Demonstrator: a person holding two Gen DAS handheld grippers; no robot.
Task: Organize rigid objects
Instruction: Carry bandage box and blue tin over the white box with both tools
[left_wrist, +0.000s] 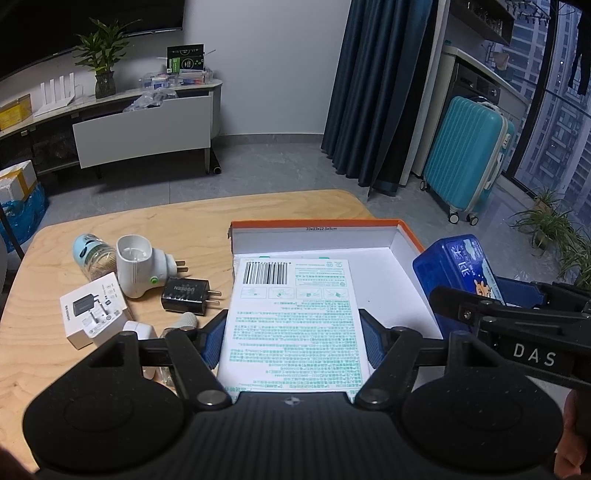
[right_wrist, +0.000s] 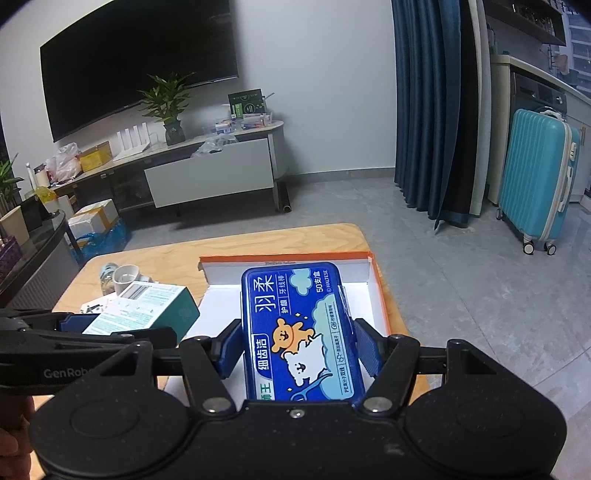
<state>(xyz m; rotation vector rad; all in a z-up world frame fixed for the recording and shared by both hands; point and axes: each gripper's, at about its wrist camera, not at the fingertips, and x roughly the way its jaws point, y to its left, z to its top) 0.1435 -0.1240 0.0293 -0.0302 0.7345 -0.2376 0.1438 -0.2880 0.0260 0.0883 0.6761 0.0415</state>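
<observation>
- Left wrist view, left of frame: loose items lie on the wooden table (left_wrist: 177, 218). A pale blue-capped bottle (left_wrist: 90, 256) lies on its side at the far left, touching a white plug-in device (left_wrist: 138, 267).
- Just below these sit a small white charger box (left_wrist: 92, 310) and a black charger (left_wrist: 186, 291) with its prongs pointing right.
- A white adapter (left_wrist: 140, 329) and a ribbed grey item (left_wrist: 184, 320) lie lower down, partly hidden by the gripper frame.
- Centre of frame: the left gripper (left_wrist: 293, 336) pinches a white-and-teal printed box (left_wrist: 291, 317), both blue pads pressed on its long sides. The box hangs over the left part of the tray.
- Centre to right: an orange-rimmed cardboard tray (left_wrist: 317, 223) with a white interior sits on the table's right half.
- Right wrist view, left of frame: the same printed box (right_wrist: 147, 306) shows in the other gripper, above the table's left part.
- Centre: the right gripper (right_wrist: 297, 349) clamps a blue floss-pick case (right_wrist: 295, 325) with a cartoon bear on it, pads tight on both long sides. The case hangs above the tray (right_wrist: 376, 291), towards its right side.
- Lower left corner: part of a hand (right_wrist: 13, 439) is visible.
</observation>
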